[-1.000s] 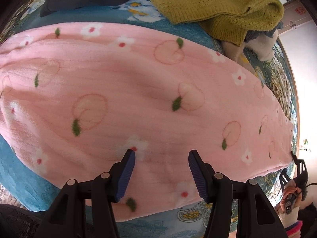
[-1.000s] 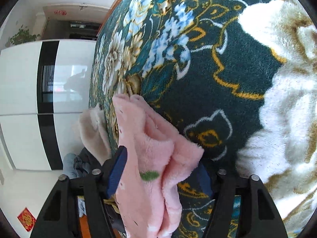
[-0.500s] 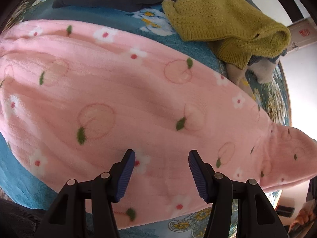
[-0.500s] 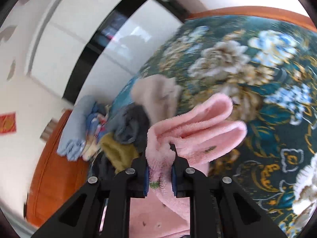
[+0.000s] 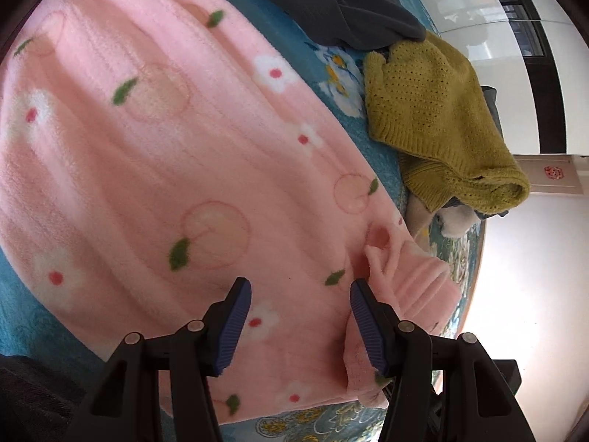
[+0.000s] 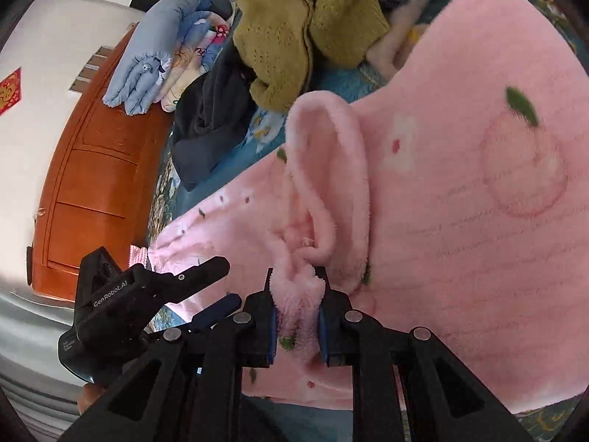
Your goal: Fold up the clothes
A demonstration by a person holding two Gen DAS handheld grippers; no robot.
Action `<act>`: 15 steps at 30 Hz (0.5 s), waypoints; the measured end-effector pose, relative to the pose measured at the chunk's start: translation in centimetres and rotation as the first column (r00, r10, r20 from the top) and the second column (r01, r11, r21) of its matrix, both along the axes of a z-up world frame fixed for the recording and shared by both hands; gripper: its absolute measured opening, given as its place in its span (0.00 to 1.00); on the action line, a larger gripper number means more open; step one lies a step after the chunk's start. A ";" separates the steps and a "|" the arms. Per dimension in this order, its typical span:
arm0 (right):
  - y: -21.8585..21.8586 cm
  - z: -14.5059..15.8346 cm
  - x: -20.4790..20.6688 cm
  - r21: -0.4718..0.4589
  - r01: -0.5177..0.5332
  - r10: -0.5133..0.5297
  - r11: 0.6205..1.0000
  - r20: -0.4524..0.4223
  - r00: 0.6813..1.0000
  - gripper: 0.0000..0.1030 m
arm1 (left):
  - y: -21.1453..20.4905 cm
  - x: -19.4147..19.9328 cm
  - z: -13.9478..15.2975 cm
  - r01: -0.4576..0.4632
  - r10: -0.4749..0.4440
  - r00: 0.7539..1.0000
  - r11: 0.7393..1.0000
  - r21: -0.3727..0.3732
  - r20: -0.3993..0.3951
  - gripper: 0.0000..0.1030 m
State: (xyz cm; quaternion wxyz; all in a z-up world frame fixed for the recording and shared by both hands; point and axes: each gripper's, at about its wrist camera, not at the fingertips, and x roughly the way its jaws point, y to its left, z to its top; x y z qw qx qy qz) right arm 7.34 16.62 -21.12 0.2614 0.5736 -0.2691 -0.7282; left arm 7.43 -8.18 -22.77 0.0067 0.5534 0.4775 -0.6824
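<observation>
A: Describe the garment.

B: A pink fleece garment (image 5: 191, 169), printed with peach outlines, green leaves and white flowers. It lies spread across a bed with a blue floral cover (image 5: 331, 70).

A: Its state?

B: Mostly flat. One end is doubled back over the main panel, forming a raised rolled fold (image 6: 327, 184). A bunched edge of that fold is pinched upright.

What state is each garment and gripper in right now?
pink fleece garment: spread on the bed, one end folded back over itself.
right gripper: shut on a bunched edge of the pink fleece.
left gripper: open, over the fleece, holding nothing.
yellow knit sweater: crumpled, unfolded.
dark grey garment: heaped, unfolded.
</observation>
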 end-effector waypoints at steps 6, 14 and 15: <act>-2.6 2.7 -0.1 0.053 -0.129 0.135 0.990 -0.123 0.983 0.17 | -0.2 0.5 -0.4 -0.022 0.021 1.000 0.996 0.088 0.007 0.58; -5.0 0.5 1.4 0.091 -0.293 0.299 0.952 -0.061 0.952 0.45 | -0.7 0.2 -0.7 -0.063 0.062 0.998 0.995 0.082 0.008 0.58; -5.1 0.7 1.6 0.074 -0.320 0.325 0.945 -0.071 0.943 0.47 | -0.7 0.1 -0.6 -0.063 0.063 0.998 0.995 0.079 -0.005 0.58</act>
